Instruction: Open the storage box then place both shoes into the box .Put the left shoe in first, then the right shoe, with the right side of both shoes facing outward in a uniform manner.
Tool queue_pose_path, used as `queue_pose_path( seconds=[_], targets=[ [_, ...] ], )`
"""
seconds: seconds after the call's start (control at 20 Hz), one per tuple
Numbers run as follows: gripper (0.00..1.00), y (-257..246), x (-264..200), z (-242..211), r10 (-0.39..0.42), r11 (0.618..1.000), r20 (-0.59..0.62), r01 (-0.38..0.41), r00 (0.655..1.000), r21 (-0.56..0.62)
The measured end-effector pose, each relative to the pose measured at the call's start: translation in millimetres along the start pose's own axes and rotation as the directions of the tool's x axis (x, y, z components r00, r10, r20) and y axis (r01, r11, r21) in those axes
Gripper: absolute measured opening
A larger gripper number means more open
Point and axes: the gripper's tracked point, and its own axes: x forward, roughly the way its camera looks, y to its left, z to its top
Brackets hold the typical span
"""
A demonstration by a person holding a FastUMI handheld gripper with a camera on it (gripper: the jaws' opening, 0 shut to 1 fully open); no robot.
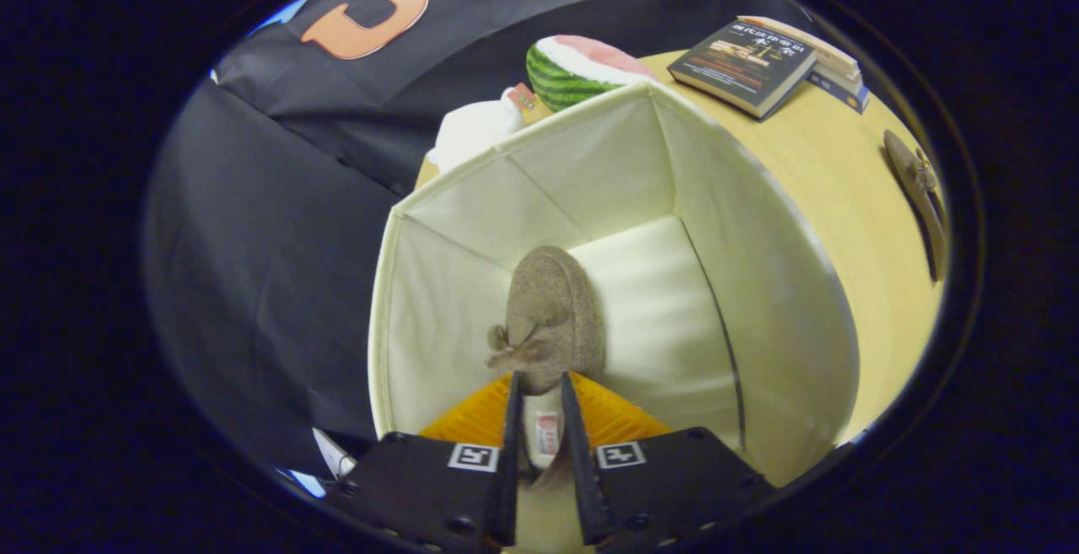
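Observation:
My gripper [537,389] is shut on a brown-grey suede shoe [548,318] with a small bow, holding it by the heel end between both fingers. The shoe hangs toe-first down inside the open cream storage box [759,267], near the box's left wall and above its white bottom. The second shoe [915,191], same brown colour, lies on the yellow table beyond the box to the right.
Behind the box sit a watermelon-slice toy [582,69] and a white object [472,128]. Two stacked books [759,61] lie on the table [843,191] at the far right. Black cloth wall stands to the left of the box.

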Motion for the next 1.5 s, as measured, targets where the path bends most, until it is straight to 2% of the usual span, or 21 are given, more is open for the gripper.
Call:
queue_pose_path(
  seconds=[0.25,0.45,0.75,1.0,1.15,1.35,1.5],
  targets=[
    [0.8,3.6,-37.2,18.8,0.034,0.994,0.084,-0.024,0.996,-0.108],
    [0.95,-4.0,-82.5,40.8,0.046,0.971,0.187,0.0,0.981,-0.24],
    [0.96,-44.8,-172.5,80.4,0.096,0.925,0.333,0.04,0.938,-0.379],
    [0.96,-131.5,-238.9,122.3,0.085,0.915,0.434,0.102,0.897,-0.391],
    [0.96,-204.9,-272.3,143.1,0.04,0.914,0.486,0.165,0.873,-0.371],
    [0.95,-317.8,-298.5,166.1,-0.067,0.924,0.527,0.252,0.847,-0.288],
    [0.96,-392.8,-295.0,167.7,-0.133,0.935,0.491,0.274,0.861,-0.226]
  ],
)
